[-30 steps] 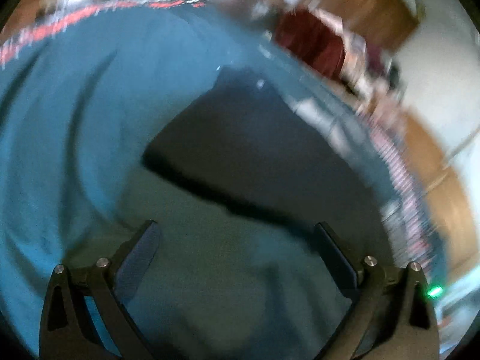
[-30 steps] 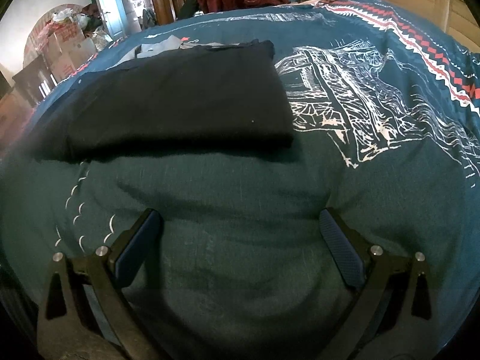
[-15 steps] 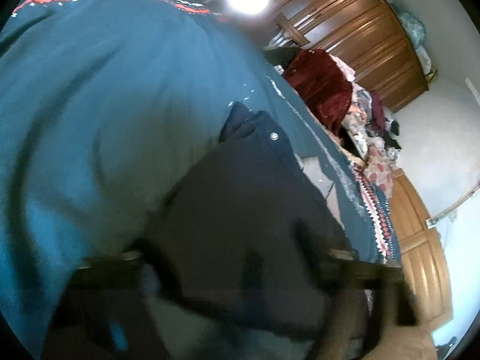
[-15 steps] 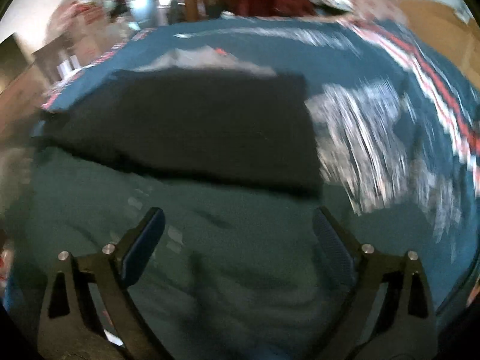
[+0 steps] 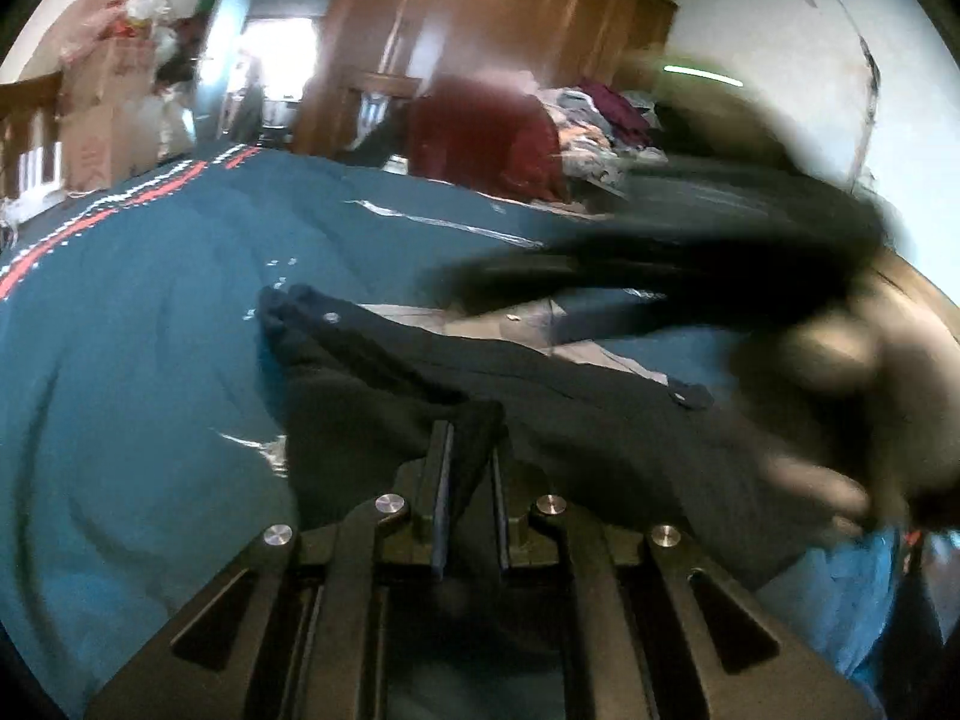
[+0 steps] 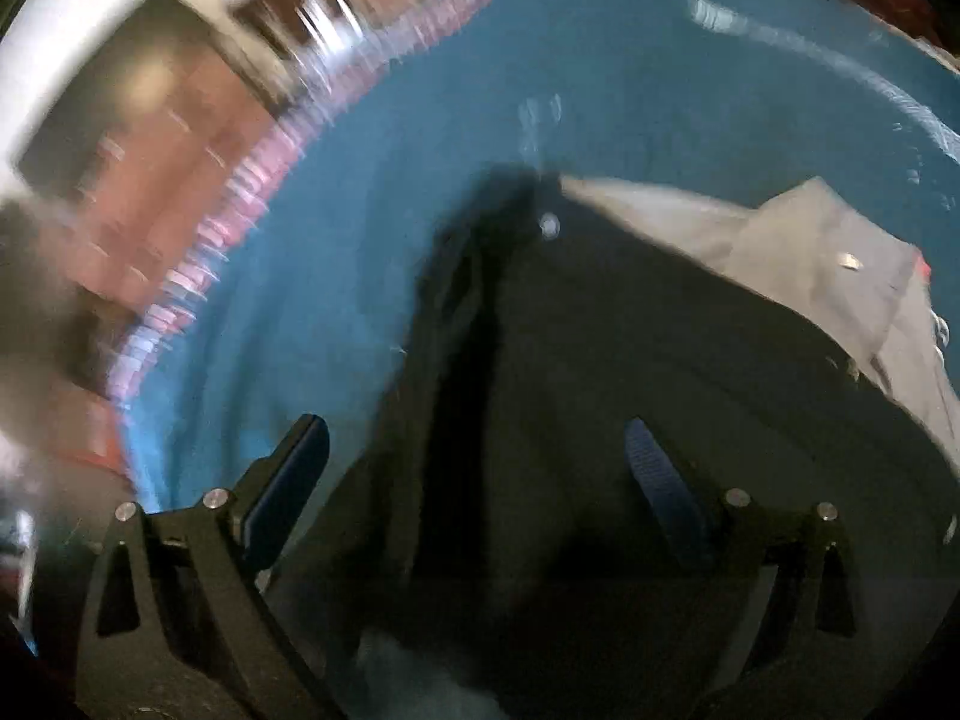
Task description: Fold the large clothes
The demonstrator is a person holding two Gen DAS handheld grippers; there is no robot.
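A dark folded garment [image 5: 540,396] lies on a teal bedspread [image 5: 132,324]. My left gripper [image 5: 469,438] is shut on a raised fold of this garment at its near edge. To the right in the left wrist view, a blurred dark shape and a hand [image 5: 840,372] sweep over the cloth. In the right wrist view the same dark garment [image 6: 630,348] fills the lower half, with a metal button [image 6: 548,224] near its far corner. My right gripper [image 6: 474,450] hangs open just above the garment, nothing between its fingers.
A grey garment [image 6: 810,240] lies beyond the dark one. A red cloth [image 5: 486,132] drapes over a chair past the bed, with a pile of clothes [image 5: 600,120] beside it. Wooden wardrobes [image 5: 480,18] line the far wall. The bedspread's red patterned border [image 6: 240,192] marks its edge.
My left gripper has gone from open over the bedspread to shut on the garment's edge. My right gripper swung left over the dark garment and stays open.
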